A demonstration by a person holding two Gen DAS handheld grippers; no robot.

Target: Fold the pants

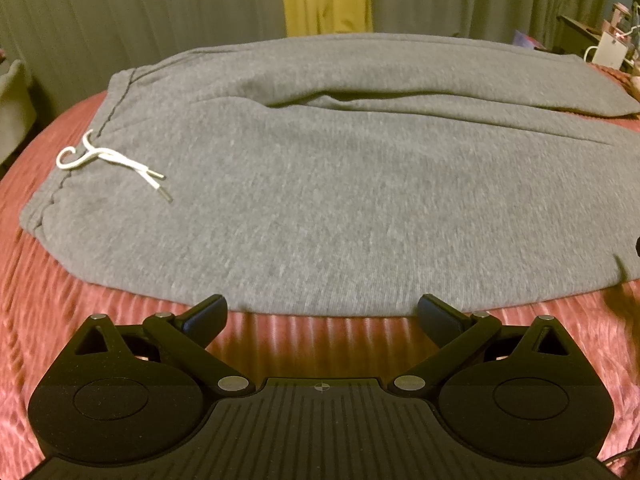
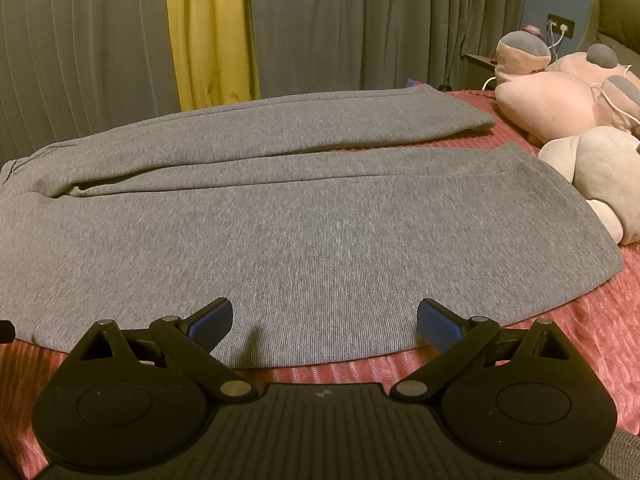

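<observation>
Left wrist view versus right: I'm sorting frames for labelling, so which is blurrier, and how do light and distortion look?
Left wrist view: softer, the bedspread ribs smeared and the pants weave lost. Right wrist view: sharper, the pants knit readable, a small shadow by the near hem. Both views: dim warm light, no glare, strong fisheye bowing with dark corners; each open claw stays crisp.

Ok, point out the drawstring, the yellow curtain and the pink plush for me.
drawstring (image 1: 107,159): left wrist view, on the white cord past the knot.
yellow curtain (image 2: 212,32): right wrist view, mid-panel.
pink plush (image 2: 560,100): right wrist view, on its body.
</observation>
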